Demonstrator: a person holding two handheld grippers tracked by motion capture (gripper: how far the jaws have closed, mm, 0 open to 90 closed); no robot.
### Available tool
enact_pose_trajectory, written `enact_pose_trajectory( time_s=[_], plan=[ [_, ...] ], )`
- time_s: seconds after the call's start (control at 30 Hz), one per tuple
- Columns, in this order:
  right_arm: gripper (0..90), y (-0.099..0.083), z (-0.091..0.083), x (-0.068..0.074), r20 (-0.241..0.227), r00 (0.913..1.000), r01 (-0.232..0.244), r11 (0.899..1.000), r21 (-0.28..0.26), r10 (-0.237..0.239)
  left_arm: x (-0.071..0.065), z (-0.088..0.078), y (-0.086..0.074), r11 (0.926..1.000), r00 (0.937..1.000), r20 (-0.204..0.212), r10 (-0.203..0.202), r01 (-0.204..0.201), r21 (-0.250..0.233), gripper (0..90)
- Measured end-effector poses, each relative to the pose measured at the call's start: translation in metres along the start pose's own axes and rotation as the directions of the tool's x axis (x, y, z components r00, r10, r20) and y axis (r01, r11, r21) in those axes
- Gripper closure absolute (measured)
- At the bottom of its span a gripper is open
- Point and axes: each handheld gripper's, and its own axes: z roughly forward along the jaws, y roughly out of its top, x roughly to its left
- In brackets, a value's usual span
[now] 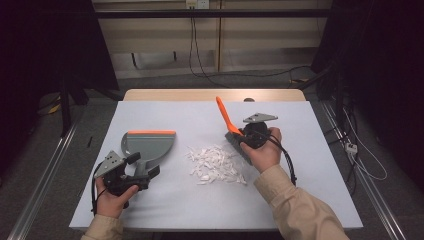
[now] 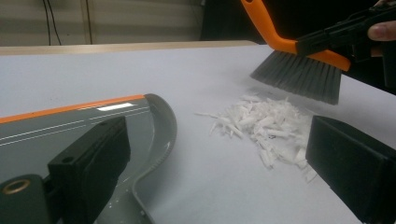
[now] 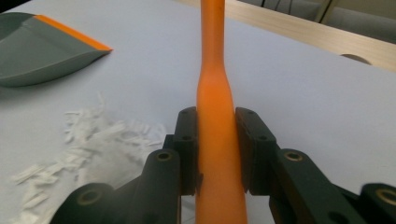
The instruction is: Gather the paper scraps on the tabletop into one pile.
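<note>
With our right gripper (image 3: 215, 154) clamped on the brush (image 2: 299, 70) and the open left gripper (image 2: 219, 163) straddling the dustpan (image 1: 148, 145) handle, we should sweep the paper shreds (image 1: 216, 164) gently panward.

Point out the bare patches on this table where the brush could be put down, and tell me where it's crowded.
Bare room: the far strip of the table beyond the dustpan, the right side past the right gripper holding the brush, and the near edge below the paper shreds. Crowded: the middle, between dustpan and brush, where the shreds lie, and the left gripper by the dustpan's handle.
</note>
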Motion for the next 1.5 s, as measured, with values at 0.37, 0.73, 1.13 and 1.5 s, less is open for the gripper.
enact_pose_trajectory(
  time_s=[0.37,0.73,1.13,1.5],
  plan=[
    [71.5,-0.007,0.024,0.006,0.021,0.9971,0.073,0.997,0.017,-0.073,0.001,0.001,-0.001,1.0000,1.0000,-0.001,-0.004,0.004,0.006,6.3],
    [71.6,0.009,0.000,0.016,-0.051,0.9950,0.083,0.995,-0.048,-0.086,0.000,0.001,-0.001,1.0000,1.0000,-0.003,-0.003,0.003,0.005,6.3],
    [71.6,0.027,-0.009,0.060,-0.160,0.9871,-0.016,0.993,-0.121,-0.004,0.000,0.001,-0.001,1.0000,1.0000,-0.004,0.000,0.000,0.005,6.4],
    [71.7,0.002,0.008,0.111,-0.345,0.9365,-0.095,0.992,-0.079,0.062,0.001,-0.002,-0.001,1.0000,1.0000,-0.008,0.002,-0.002,0.001,6.4]
  ],
)
